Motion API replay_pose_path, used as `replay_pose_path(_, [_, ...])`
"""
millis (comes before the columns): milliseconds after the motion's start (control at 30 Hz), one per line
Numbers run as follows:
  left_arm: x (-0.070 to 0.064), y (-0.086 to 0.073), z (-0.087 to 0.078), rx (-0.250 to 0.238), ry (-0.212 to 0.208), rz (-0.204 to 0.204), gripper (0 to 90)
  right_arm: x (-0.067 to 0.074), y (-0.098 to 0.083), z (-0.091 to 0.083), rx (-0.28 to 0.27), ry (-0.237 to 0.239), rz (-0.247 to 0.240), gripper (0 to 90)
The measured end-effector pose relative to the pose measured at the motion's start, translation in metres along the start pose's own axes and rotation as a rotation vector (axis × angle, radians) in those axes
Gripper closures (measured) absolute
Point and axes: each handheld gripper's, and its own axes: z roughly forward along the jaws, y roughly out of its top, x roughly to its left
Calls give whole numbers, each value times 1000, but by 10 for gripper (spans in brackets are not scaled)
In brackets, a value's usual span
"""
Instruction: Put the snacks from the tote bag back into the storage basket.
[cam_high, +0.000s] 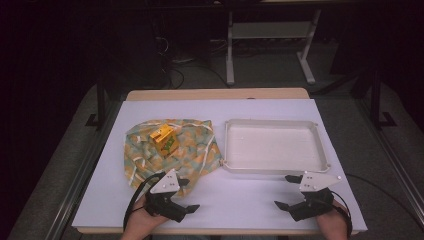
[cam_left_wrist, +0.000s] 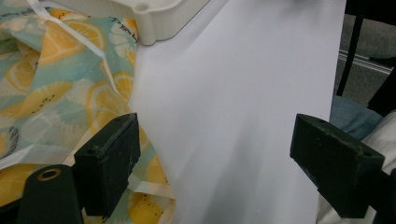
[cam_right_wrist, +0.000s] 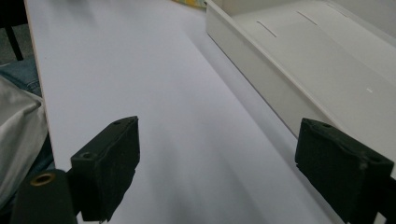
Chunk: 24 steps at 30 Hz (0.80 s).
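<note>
Your white tray (cam_high: 276, 146) sits on the right half of the worktop (cam_high: 240, 200), bare inside, its near wall just ahead of your right gripper (cam_high: 290, 192). Nothing lies between either gripper and the cloth (cam_high: 172, 150). That cloth, teal with orange lemon slices and a white edging, lies crumpled on the left half, almost touching the tray's corner, with a small yellow box (cam_high: 163, 139) resting on top. Your left gripper (cam_high: 185, 195) hangs over the cloth's near edge. Both pairs of jaws stand wide apart, holding nothing.
</note>
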Motion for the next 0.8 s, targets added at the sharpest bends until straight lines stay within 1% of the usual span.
replay_pose_path(133, [0, 3, -3, 5, 2, 7, 156, 1, 0, 0, -1, -2, -6, 135])
replay_pose_path(167, [-1, 4, -6, 1, 6, 28, 156, 1, 0, -1, -1, -2, -5, 134])
replay_pose_path(267, [-2, 5, -9, -5, 5, 36, 157, 1, 0, -1, 0, -2, -1, 135])
replay_pose_path(367, [-2, 6, -15, -7, 17, 58, 159, 1, 0, -1, -3, -4, 0, 135])
replay_pose_path(467, [1, 8, -19, -9, 19, 56, 161, 0, 0, -1, -5, -5, 3, 134])
replay_pose_path(533, [3, 8, -22, -8, 14, 42, 160, 1, 0, -2, -10, -8, 9, 134])
replay_pose_path(567, [6, 10, -25, 3, 22, 52, 160, 1, -1, -2, -10, -9, 10, 135])
replay_pose_path(600, [6, 10, -25, 3, 22, 52, 161, 1, -1, -2, -10, -11, 12, 134])
replay_pose_path(633, [7, 10, -27, -1, 23, 45, 160, 1, -1, -2, -8, -10, 15, 135])
replay_pose_path(767, [11, 15, -37, -17, 39, 41, 161, 1, -1, -2, -9, -14, 19, 134])
replay_pose_path(800, [11, 15, -37, -17, 39, 41, 160, 1, -1, -2, -9, -14, 19, 134])
